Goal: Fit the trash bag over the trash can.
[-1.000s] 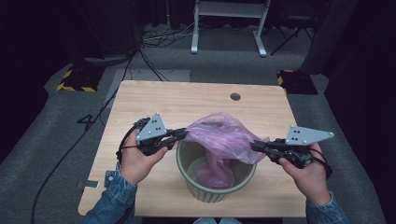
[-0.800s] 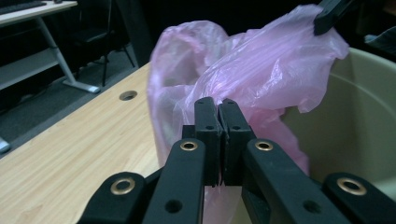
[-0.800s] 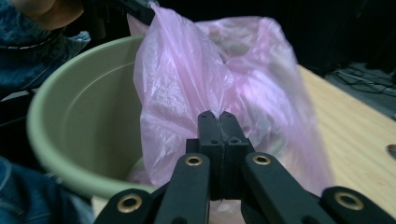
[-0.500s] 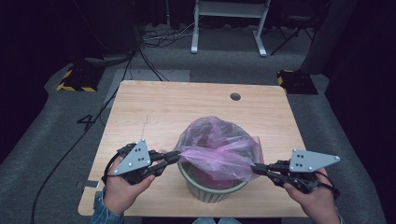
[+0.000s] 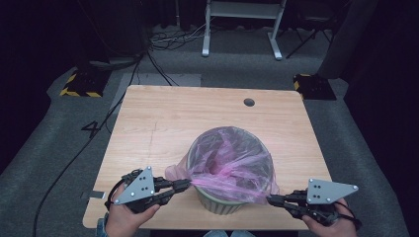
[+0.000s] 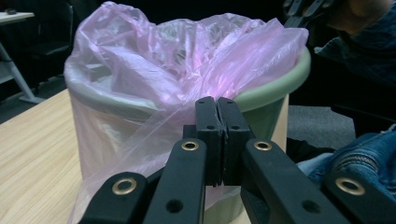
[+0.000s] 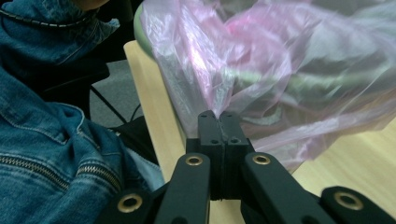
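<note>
Blue denim sleeves [image 7: 56, 154]; 2 black tools [image 5: 183, 185] [image 5: 272, 200] with brass rivets, grey 3-cornered plates, black cables.

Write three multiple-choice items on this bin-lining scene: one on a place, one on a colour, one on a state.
1. Where does the bin stand on the table?
A. by the far edge
B. near the person's edge
C. on the floor beside it

2. What colour is the plastic bag?
A. pink
B. black
C. yellow

3. How do the jaws of the left gripper stand?
A. wide open, clear of the bag
B. shut on the bag's edge
C. shut on the bin's rim

Answers:
1 B: in the high view the bin sits close to the near edge, between both hands.
2 A: the film is see-through pink in every view.
3 B: the left gripper view shows the jaws closed together with pink film pinched between them; the right gripper pinches the bag likewise.
</note>
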`<state>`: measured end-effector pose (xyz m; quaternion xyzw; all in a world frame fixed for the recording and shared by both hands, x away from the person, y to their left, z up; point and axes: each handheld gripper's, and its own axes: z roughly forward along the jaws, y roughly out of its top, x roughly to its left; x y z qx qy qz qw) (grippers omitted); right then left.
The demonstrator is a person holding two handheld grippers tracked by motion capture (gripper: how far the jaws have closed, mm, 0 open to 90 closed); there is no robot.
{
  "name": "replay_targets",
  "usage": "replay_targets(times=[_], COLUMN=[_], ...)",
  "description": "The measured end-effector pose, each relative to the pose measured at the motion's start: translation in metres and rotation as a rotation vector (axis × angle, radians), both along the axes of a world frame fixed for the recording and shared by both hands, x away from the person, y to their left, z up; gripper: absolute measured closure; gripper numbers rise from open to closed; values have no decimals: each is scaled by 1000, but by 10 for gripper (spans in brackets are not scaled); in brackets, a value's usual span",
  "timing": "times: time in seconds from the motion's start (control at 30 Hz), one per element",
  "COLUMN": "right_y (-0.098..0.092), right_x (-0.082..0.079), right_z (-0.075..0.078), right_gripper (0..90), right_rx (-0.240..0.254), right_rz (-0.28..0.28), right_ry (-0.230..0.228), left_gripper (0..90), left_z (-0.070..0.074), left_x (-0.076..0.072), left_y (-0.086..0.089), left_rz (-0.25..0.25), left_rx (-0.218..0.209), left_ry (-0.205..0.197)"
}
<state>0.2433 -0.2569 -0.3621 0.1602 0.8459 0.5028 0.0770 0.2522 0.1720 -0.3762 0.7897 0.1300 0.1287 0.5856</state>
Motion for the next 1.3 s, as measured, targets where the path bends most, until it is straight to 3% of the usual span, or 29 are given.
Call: replay_targets(times=[0.17,0.43,0.47,0.5,0.53,0.57,0.67,0.73,0.83,0.9,0.93,1.03,1.17,1.3], right_y=[4,7,7,8,8,8,3,1,3,2,0,-6,-17,-26], right_x=[1,4,5,6,7,8,16,19,22,23,22,19,14,9], right_z=[-13,-30,-33,-35,-39,-42,-58,-67,-76,-79,-79,-74,-62,-46], right_gripper=[900,900,900,900,900,900,900,900,900,900,874,687,480,364], right_rx=[-19,-27,-27,-35,-82,-111,-87,-68,-90,-84,-77,-54,-20,11], right_rz=[19,37,41,41,18,-1,-9,-12,-26,-27,-27,-44,-72,-116], right_ry=[36,97,106,114,105,102,163,197,211,223,231,216,195,131], left_gripper=[890,894,894,896,896,896,896,895,890,834,770,584,476,384], left_z=[-7,-16,-17,-19,-21,-28,-38,-44,-51,-51,-50,-44,-36,-35], left_x=[-2,-2,-2,-2,-1,2,8,11,14,13,12,7,1,6], left_y=[-4,-7,-8,-8,-8,-6,-3,-4,-6,-4,-1,9,25,29], left_rz=[-58,-94,-94,-61,-38,-31,-42,-45,-48,-32,-18,39,93,150], left_rx=[11,20,30,79,119,118,87,93,100,108,102,60,6,16], left_ry=[17,35,41,39,32,54,102,117,150,155,150,129,106,94])
